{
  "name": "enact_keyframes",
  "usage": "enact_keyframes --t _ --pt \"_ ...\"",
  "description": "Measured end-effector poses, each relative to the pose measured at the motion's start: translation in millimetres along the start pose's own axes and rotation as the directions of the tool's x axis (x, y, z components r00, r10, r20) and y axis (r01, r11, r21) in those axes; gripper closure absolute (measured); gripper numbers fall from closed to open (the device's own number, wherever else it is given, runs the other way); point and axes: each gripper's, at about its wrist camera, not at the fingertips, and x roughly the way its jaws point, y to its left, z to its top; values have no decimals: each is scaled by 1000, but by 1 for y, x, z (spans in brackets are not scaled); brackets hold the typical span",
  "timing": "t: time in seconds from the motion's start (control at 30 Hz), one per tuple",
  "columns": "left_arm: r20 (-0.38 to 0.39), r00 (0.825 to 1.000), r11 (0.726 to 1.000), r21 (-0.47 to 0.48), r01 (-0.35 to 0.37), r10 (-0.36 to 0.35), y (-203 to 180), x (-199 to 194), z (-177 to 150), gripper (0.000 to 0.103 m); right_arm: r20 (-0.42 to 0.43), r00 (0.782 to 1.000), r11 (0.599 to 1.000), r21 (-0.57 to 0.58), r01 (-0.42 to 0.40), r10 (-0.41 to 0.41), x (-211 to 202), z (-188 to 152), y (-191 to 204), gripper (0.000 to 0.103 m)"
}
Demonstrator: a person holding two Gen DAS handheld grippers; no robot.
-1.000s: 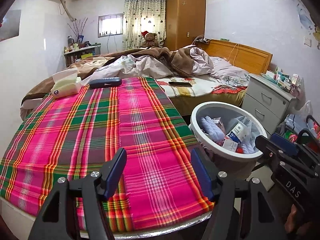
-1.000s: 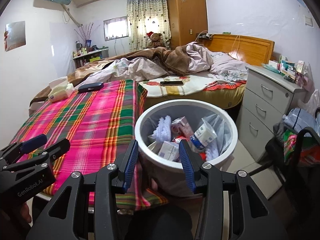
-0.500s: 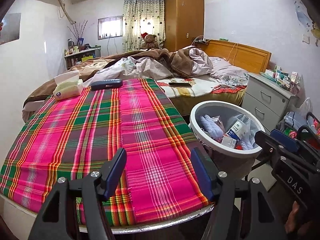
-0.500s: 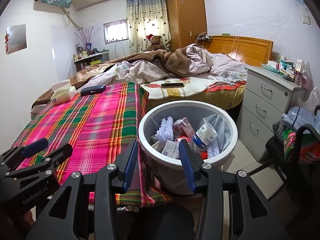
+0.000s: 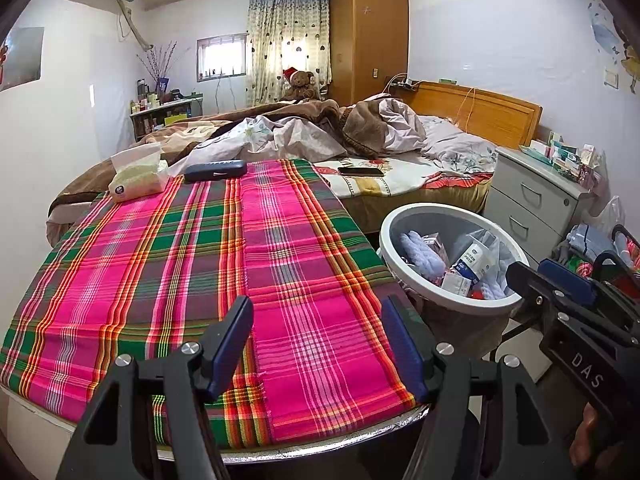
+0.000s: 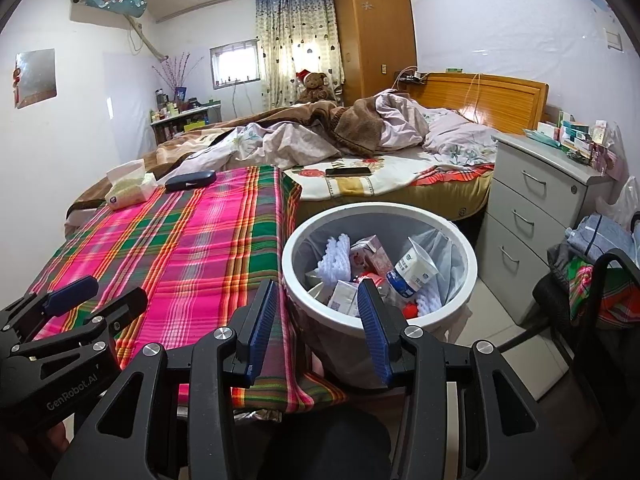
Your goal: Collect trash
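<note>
Each view looks forward along its own tongs: left over the plaid counter (image 5: 200, 260), right close above the bin (image 6: 376, 320); both share counter, bin and bed (image 6: 400, 160).

Lived-in home bedroom: unmade bed (image 5: 360, 136), wardrobe (image 5: 368, 36), nightstand (image 6: 548, 200), teddy bear (image 6: 314, 84).

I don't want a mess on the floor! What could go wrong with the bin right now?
1. The bin stands off the table edge, and the right gripper hangs open just before its rim; a bump might tip it.
2. Trash like the milk carton is heaped high, so a knock could spill it.
3. The tissue pack and dark case on the table may not be trash; the left gripper could wrongly take them.
</note>
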Motion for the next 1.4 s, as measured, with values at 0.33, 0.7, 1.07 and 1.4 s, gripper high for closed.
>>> enact_keyframes --t 0.33,0.7,1.07,1.4 --pt "1 1000 1000 2 -2 2 -2 -1 0 35 1 1000 1000 -1 -1 1 0 0 -1 59" --pt "1 1000 1000 -5 -2 2 -1 -3 0 35 -2 1000 1000 -1 -2 2 -1 0 2 59" --pt "-2 1000 1000 -7 -4 4 1 -6 -1 35 -3 1000 1000 -1 -4 4 -2 0 6 59" --pt "-7 1000 1000 -11 -4 4 2 -5 -1 35 -3 1000 1000 -1 -3 3 -2 0 6 59"
